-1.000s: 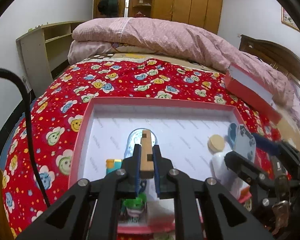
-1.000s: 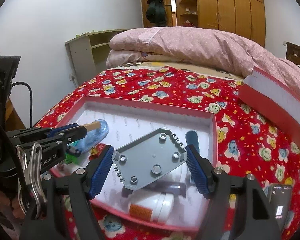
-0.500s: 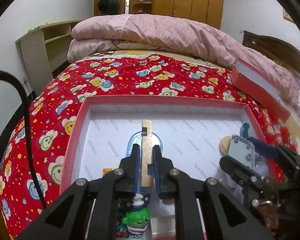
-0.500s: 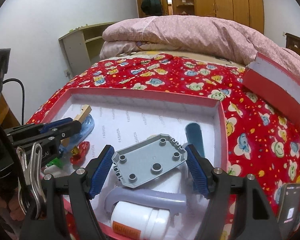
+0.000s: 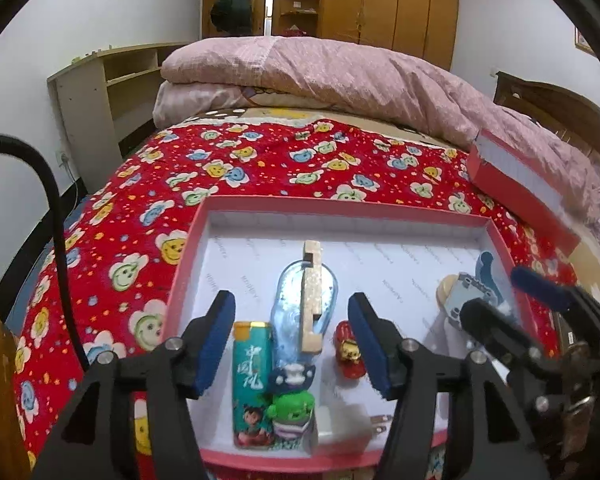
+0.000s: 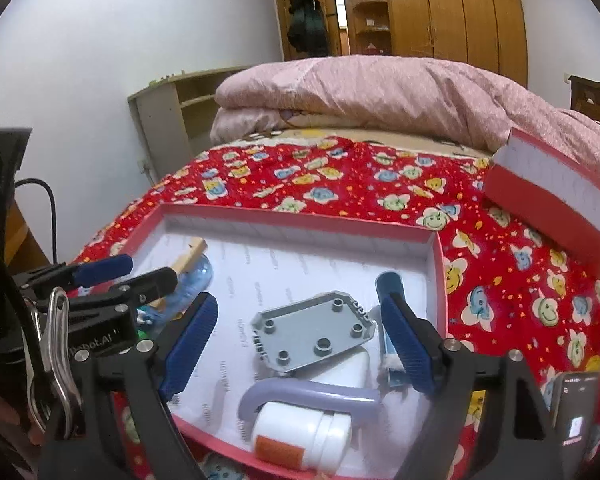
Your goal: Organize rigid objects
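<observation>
Our left gripper (image 5: 292, 340) has just been opening: its blue pads stand apart on either side of the wooden piece (image 5: 312, 300), touching nothing. The piece lies released on the clear blue case (image 5: 288, 312) inside the red box (image 5: 188, 264), with the teal lighter (image 5: 252, 384) just left of it and a green toy (image 5: 292, 408) nearer us.

Our right gripper (image 6: 296, 340) has also just been opening. Its pads flank the grey plate (image 6: 316, 332) without pressing it; the plate rests tilted on a white bottle (image 6: 300, 432) and a lilac handle (image 6: 308, 396) in the box's right part. The box sits on the red bedspread (image 6: 500, 280).
</observation>
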Demonstrator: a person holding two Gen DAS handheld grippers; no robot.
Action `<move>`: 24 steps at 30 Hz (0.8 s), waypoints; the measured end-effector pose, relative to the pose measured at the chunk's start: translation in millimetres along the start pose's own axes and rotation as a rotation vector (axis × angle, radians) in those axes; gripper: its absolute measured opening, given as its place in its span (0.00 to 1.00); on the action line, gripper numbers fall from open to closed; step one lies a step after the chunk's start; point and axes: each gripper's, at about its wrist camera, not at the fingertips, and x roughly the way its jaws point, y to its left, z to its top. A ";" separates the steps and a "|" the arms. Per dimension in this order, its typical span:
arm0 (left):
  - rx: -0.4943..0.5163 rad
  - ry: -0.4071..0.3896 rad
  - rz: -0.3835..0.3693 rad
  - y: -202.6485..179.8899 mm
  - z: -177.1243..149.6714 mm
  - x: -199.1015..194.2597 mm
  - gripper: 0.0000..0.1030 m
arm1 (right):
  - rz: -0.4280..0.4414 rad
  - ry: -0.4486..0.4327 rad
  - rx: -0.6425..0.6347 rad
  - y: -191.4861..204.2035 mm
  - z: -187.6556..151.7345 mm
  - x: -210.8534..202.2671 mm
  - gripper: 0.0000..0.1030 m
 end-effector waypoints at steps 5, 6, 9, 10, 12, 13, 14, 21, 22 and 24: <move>-0.001 -0.001 -0.005 0.8 -7.4 -17.6 0.61 | 0.013 -0.013 0.013 4.9 -1.5 -15.1 0.83; -0.003 -0.001 -0.006 0.6 -9.2 -21.8 0.61 | 0.018 -0.015 0.016 6.3 -2.3 -17.9 0.83; -0.008 -0.004 -0.006 0.6 -13.7 -32.6 0.61 | 0.032 -0.026 0.017 11.4 -5.9 -30.1 0.83; -0.009 -0.004 -0.004 0.9 -15.4 -36.0 0.61 | 0.036 -0.031 0.015 13.3 -7.3 -34.0 0.83; -0.013 -0.002 -0.002 1.4 -19.9 -43.6 0.61 | 0.039 -0.039 0.016 16.9 -11.3 -42.2 0.83; -0.014 -0.001 -0.001 1.7 -22.3 -47.1 0.61 | 0.043 -0.041 0.018 18.6 -13.4 -46.0 0.83; -0.016 0.001 0.000 1.9 -24.4 -50.5 0.61 | 0.046 -0.042 0.018 20.4 -15.8 -50.1 0.83; -0.044 0.003 -0.005 7.2 -39.8 -75.7 0.61 | 0.056 -0.059 0.011 32.1 -29.7 -78.4 0.83; -0.048 0.001 -0.003 8.3 -42.0 -79.8 0.61 | 0.055 -0.061 0.007 34.0 -31.4 -82.3 0.83; -0.050 -0.005 0.003 10.1 -45.4 -87.0 0.61 | 0.055 -0.068 0.002 37.7 -35.2 -90.8 0.83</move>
